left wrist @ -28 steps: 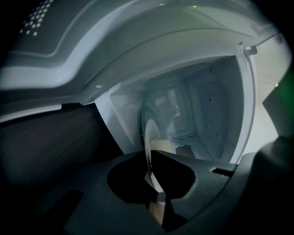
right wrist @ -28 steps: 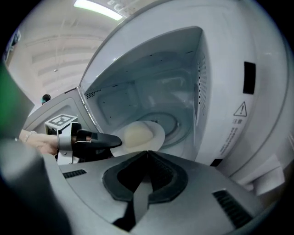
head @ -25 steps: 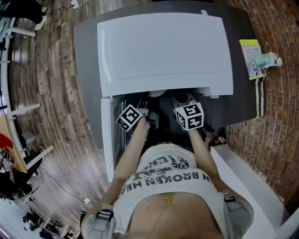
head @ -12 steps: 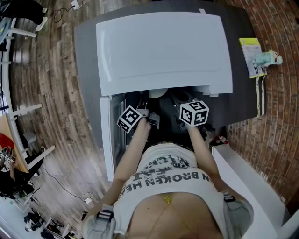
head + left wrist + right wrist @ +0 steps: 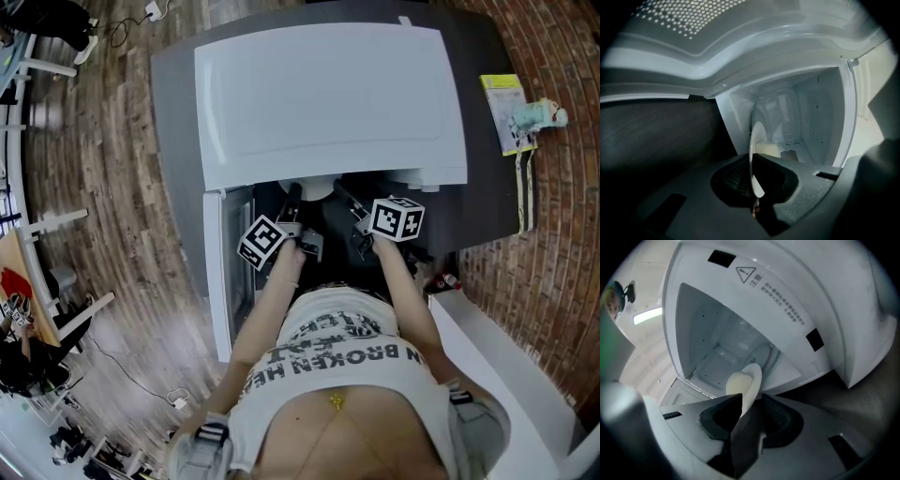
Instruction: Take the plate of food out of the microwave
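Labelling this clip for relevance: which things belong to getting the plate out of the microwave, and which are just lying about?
Belongs to the job: microwave; plate; food; left gripper, shut on the plate's rim; right gripper, jaws just opened, rim between them.

Just lying about: yellow booklet; small teal object beside it.

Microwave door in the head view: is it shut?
No, the microwave door stands swung open at the left side of the microwave.
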`<action>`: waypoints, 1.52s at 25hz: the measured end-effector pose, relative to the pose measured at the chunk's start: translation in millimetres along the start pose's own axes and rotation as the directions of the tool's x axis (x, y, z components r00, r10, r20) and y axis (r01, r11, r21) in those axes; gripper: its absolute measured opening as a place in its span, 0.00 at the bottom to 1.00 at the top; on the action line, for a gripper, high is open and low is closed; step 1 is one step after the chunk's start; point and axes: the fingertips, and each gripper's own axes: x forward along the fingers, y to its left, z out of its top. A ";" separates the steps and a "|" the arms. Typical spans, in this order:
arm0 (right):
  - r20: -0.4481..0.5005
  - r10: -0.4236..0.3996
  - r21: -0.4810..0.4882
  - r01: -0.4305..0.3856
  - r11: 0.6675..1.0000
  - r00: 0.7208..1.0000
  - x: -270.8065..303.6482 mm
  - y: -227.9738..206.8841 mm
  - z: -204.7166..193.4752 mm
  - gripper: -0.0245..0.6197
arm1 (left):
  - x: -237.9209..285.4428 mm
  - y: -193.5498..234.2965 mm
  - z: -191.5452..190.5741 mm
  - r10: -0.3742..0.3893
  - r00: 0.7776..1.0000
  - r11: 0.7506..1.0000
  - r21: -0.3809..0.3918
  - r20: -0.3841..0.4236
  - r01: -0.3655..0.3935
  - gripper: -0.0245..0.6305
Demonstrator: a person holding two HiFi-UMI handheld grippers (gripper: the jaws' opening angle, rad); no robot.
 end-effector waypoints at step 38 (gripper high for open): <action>0.072 0.054 0.148 -0.064 0.987 0.996 -1.6 6.3 2.2 0.12 | -21.4 -14.4 -15.5 -0.059 0.998 0.997 0.052 -0.023 0.060 0.07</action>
